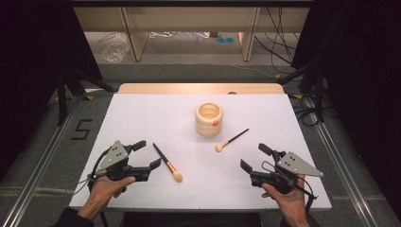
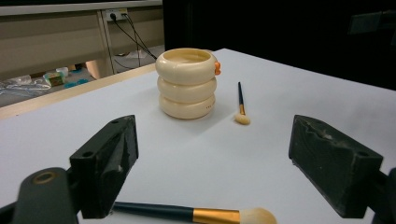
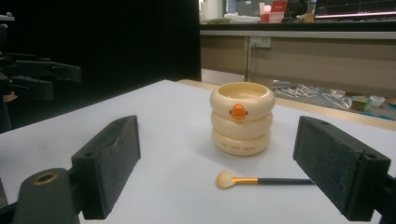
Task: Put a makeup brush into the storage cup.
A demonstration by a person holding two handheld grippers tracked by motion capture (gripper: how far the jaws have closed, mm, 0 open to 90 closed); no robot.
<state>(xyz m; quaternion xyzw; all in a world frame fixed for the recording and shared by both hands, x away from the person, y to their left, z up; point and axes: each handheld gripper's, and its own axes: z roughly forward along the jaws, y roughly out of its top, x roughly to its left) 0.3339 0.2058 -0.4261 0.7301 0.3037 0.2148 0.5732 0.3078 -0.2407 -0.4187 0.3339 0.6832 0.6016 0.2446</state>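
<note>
I see the big white table (image 1: pixel 156 118) with a cream cup (image 1: pixel 209 119) standing near its middle, then my left hand-held gripper (image 1: pixel 147 154) and right hand-held gripper (image 1: pixel 253 157), both wide open and holding nothing, each near a little brush, the left brush (image 1: pixel 168 162) and the right brush (image 1: pixel 231 140).
</note>
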